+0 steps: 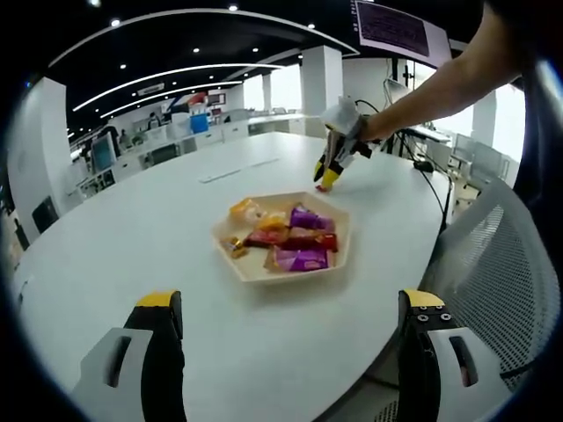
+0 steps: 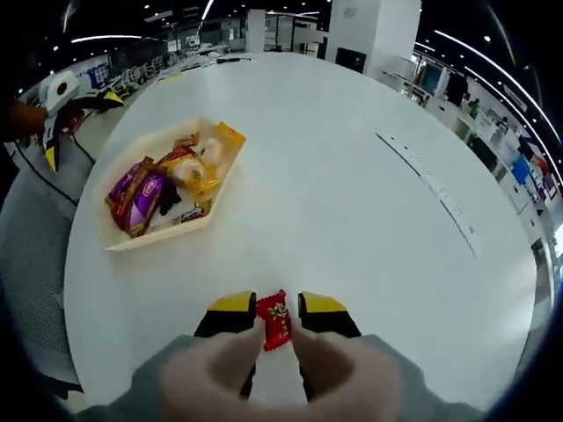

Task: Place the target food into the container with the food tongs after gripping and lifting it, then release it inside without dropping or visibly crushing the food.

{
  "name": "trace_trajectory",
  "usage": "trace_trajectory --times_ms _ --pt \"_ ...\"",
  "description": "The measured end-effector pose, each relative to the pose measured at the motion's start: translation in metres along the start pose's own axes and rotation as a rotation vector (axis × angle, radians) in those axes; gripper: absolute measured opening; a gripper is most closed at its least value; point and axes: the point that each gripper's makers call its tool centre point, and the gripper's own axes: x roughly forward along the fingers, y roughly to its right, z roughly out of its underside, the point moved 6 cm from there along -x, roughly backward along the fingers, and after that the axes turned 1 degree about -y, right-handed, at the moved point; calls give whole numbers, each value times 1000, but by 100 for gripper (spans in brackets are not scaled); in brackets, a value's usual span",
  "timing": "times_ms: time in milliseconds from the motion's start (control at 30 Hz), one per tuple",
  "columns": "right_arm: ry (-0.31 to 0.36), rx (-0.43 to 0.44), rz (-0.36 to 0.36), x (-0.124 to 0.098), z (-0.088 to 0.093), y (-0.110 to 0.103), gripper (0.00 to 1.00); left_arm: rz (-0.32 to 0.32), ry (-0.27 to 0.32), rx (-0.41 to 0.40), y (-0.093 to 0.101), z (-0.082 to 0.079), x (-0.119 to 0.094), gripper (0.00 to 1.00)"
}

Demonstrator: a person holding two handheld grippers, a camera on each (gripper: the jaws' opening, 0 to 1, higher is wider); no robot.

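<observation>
A beige hexagonal tray (image 1: 248, 268) holding several wrapped snacks, purple, red and yellow, sits on the white round table (image 1: 132, 237). My left gripper (image 1: 290, 303) stands open on the near side of the tray, with nothing between its yellow tips. Past the tray, a gloved hand holds my right gripper (image 1: 327, 176) with its tips down on the table. In the right gripper view my right gripper (image 2: 277, 308) is shut on a small red snack packet (image 2: 275, 321), low over the table. The tray (image 2: 114, 239) lies ahead to its left. The left gripper (image 2: 53, 114) shows at the far left.
A grey mesh chair (image 1: 501, 264) stands at the table's edge by the tray, also seen as the chair (image 2: 31, 229). A thin white strip (image 2: 440, 189) lies on the table to the right. Office desks and monitors (image 1: 106, 154) stand beyond the table.
</observation>
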Motion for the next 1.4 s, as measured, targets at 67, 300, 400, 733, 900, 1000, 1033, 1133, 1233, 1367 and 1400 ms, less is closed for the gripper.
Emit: trace_trajectory --times_ms 67,300,400,733,900,1000,1033,1133,1233,1367,1400 --pt "-3 1 6 -1 0 1 17 0 0 1 0 0 0 99" --pt "12 19 20 -12 -5 5 18 7 -1 7 2 -1 0 99" --pt "9 35 20 -15 -8 7 18 8 -1 8 1 0 0 99" --pt "-4 85 40 -32 -20 15 18 8 4 8 1 -1 0 99" --pt "5 126 54 -45 -28 22 18 7 9 9 1 -2 0 99" --pt "6 147 58 -51 -32 24 18 6 12 8 1 -3 -1 99" --pt "5 149 62 -54 -34 25 18 5 11 12 1 -2 0 99" --pt "1 174 67 -60 -37 28 18 6 11 12 1 -2 -1 99" --pt "-2 190 81 -68 -41 32 18 5 16 12 1 -3 -1 99" --pt "-4 194 94 -75 -45 33 18 4 18 13 1 -4 -1 99" --pt "-5 194 98 -77 -46 33 18 4 18 12 1 -4 -1 99"
